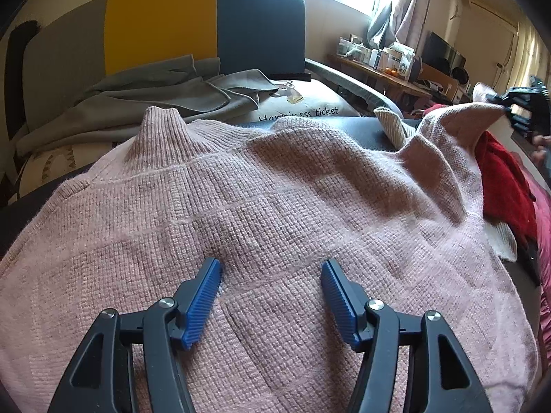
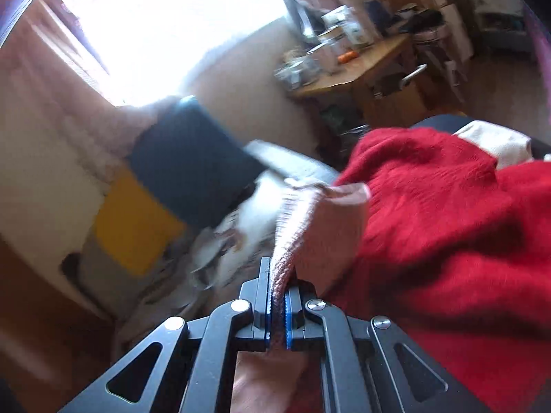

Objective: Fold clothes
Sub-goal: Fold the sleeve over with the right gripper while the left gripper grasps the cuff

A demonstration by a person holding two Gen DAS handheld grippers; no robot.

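Sweater [image 1: 275,206] under wide-open left tongs [image 1: 271,272]; right tongs [image 2: 279,296] clamp its edge.

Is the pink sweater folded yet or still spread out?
Mostly spread out: the pink sweater lies flat under the open left gripper, while the right gripper lifts one edge.

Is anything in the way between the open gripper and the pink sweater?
Nothing visible is. The left gripper hovers open right over the pink sweater, with only bare knit between its blue pads. The right gripper already pinches the sweater's edge.
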